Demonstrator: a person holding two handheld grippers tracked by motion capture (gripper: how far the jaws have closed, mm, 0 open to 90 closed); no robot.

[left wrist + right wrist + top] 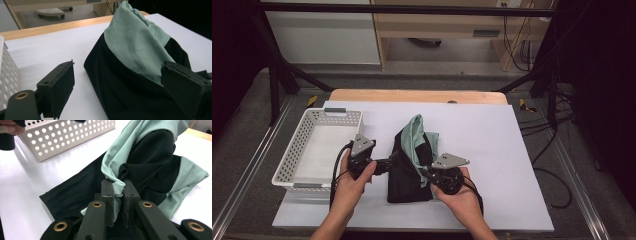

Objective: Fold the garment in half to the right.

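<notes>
White perforated basket (318, 148) sits at the table's left on the white sheet (492, 145), shown whole in the high view; the left gripper view catches just a sliver of its wall, the right gripper view one side wall at top left.

Left gripper (387, 163), held in the person's left hand (354, 181), is just right of the basket and points at the left edge of the black garment (404, 175). Its own view (117, 86) gives what the high view can't: jaws spread wide, one pad over bare sheet, the other against the cloth heap, nothing pinched.

The black garment lies mid-table, partly flat, with the mint green cloth (417, 142) bunched on top and rising to a peak. The left gripper view shows the green draped over black like a hood; the right gripper view shows green and black folds tangled together.

Right gripper (426, 172), in the right hand (459, 192), is at the heap's right side. Its own view (118, 195) shows the jaws nearly together, pinching a fold of the mint green cloth. In the high view that pinch is too small to make out.
</notes>
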